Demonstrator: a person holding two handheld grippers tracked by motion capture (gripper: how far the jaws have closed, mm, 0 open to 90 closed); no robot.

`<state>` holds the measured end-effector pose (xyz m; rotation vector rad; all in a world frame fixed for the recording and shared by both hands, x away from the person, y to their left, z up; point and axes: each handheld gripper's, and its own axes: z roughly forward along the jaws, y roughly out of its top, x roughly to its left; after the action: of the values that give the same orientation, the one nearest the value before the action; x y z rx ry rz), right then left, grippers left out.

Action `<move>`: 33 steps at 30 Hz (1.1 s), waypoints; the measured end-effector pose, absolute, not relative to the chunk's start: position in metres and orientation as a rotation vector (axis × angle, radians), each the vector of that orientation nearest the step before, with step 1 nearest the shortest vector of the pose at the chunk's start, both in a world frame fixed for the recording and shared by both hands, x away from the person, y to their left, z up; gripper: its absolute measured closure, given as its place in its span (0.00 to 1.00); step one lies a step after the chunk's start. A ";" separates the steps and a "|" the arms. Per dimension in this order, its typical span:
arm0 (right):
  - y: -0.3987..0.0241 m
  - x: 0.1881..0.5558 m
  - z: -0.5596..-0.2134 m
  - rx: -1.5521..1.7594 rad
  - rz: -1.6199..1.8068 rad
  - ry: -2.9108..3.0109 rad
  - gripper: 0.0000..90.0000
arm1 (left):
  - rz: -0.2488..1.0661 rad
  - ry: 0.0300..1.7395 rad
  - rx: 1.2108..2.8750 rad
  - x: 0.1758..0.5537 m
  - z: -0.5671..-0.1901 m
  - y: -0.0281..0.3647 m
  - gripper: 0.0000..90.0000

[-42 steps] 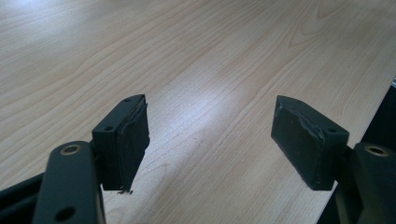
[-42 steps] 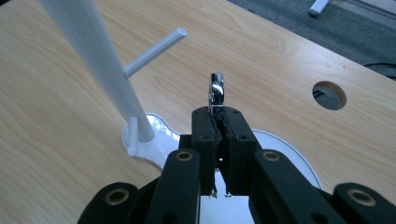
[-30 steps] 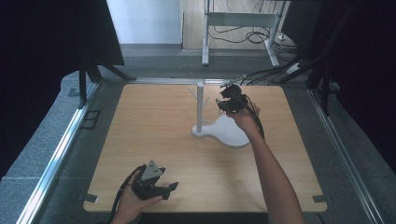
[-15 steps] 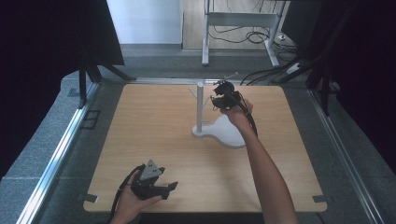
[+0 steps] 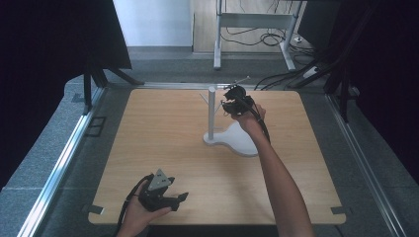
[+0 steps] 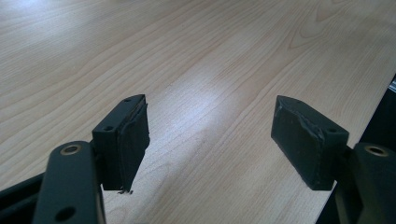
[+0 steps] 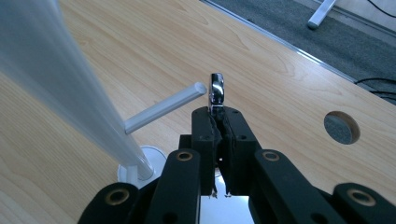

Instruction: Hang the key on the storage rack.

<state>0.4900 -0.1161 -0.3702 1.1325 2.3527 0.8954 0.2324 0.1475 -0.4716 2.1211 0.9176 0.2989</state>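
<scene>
Over at the far side of the wooden counter (image 5: pixel 148 143), the right claw (image 7: pixel 217 122) is pinched tight on a shiny metal piece (image 7: pixel 216 92) (just what it is, I cannot tell), held up beside the white peg stand (image 5: pixel 212 116). The left claw (image 6: pixel 210 140) rests near the front edge, its jaws spread wide over bare wood.
</scene>
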 end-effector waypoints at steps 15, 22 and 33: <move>-0.109 0.486 -0.371 1.094 0.886 2.359 0.94 | 0.293 0.915 2.128 0.233 -0.474 0.145 0.31; -0.104 0.480 -0.371 1.067 0.872 2.348 0.93 | 0.291 0.910 2.135 0.232 -0.475 0.143 0.31; -0.098 0.470 -0.380 1.040 0.871 2.395 0.84 | 0.285 0.911 2.143 0.234 -0.478 0.142 0.31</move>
<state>0.4703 -0.0982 -0.3799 1.0403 2.3945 0.8709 0.2335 0.1423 -0.4776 2.1433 0.9113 0.2851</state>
